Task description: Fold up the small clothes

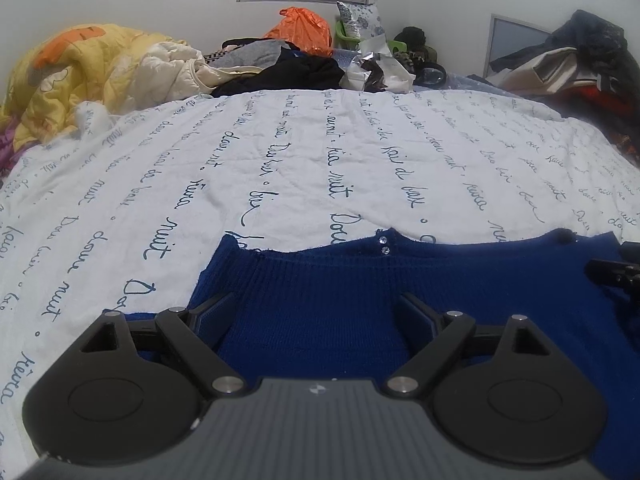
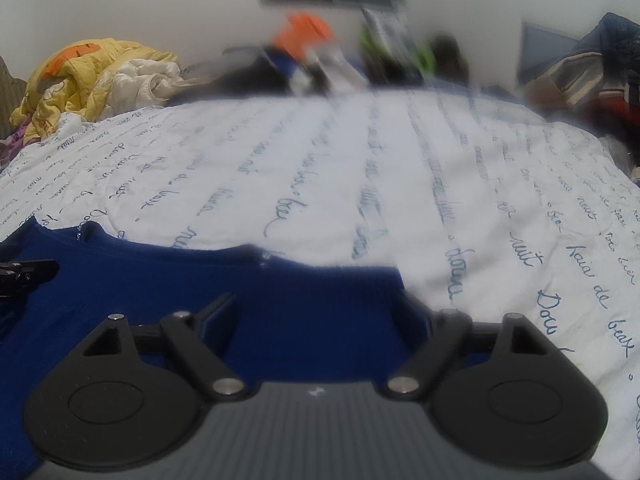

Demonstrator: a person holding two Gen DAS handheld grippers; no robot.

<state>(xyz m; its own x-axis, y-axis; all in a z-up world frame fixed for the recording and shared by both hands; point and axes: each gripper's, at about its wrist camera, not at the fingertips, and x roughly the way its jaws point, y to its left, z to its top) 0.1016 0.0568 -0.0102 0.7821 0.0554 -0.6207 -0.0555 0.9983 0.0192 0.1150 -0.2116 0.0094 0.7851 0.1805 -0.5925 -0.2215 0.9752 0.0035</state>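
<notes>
A dark blue knit sweater (image 1: 340, 280) lies flat on the white sheet with script print (image 1: 280, 160), its ribbed edge with two small rhinestones pointing away. My left gripper (image 1: 316, 304) is open over the sweater's left part, fingers spread wide just above the knit. My right gripper (image 2: 316, 304) is open over the sweater's right part (image 2: 280, 292), near its right edge; this view is blurred. Each gripper's tip shows at the edge of the other view: the right one (image 1: 612, 272), the left one (image 2: 24, 272).
A yellow quilt (image 1: 72, 72) is bunched at the bed's far left. Dark clothes (image 1: 288, 72), an orange bag (image 1: 304, 28) and packages lie along the far edge. A pile of clothes and bags (image 1: 572, 60) sits far right.
</notes>
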